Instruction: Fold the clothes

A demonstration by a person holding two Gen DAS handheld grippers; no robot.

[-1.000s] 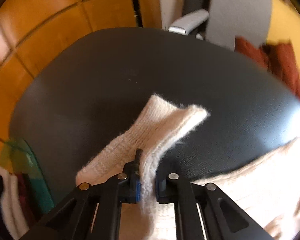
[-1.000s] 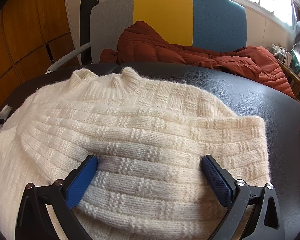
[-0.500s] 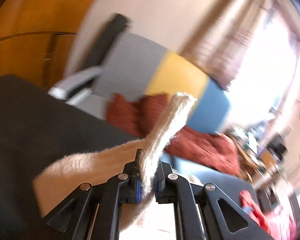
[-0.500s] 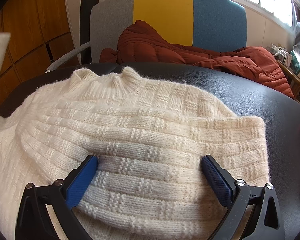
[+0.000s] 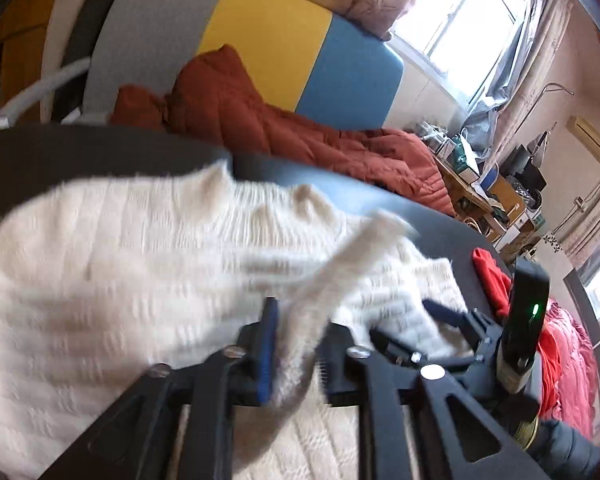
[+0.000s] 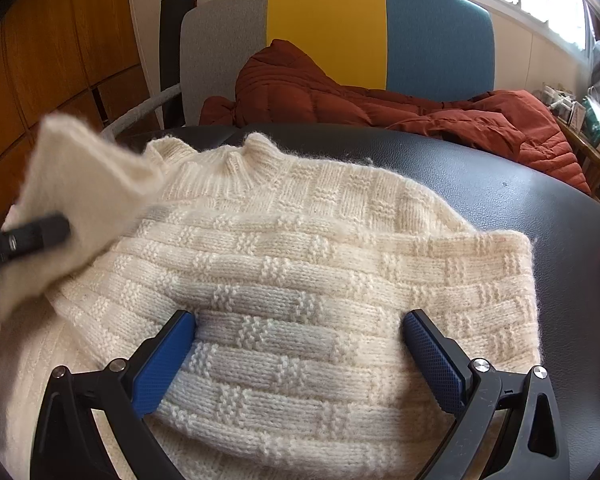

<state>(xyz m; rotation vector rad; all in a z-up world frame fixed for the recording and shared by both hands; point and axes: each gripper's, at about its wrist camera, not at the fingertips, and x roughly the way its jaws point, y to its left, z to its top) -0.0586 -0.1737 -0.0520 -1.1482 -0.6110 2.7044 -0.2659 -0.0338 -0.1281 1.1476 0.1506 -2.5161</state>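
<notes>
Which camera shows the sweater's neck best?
The right wrist view. The sweater's neck is sharp there, standing up at the far edge on the table. The left wrist view shows the neck too, but blurred, with the sleeve in front.

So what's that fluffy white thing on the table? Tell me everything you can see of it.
It is a cream knitted sweater, woolly and slightly fuzzy, with a blocky basket-weave pattern and a short ribbed collar at the far end. Its body lies flat on the black table, with one side already folded in. The left claw holds one sleeve lifted over the body, its jaws just opening with the sleeve between them. The right claw rests wide open on the near part.
</notes>
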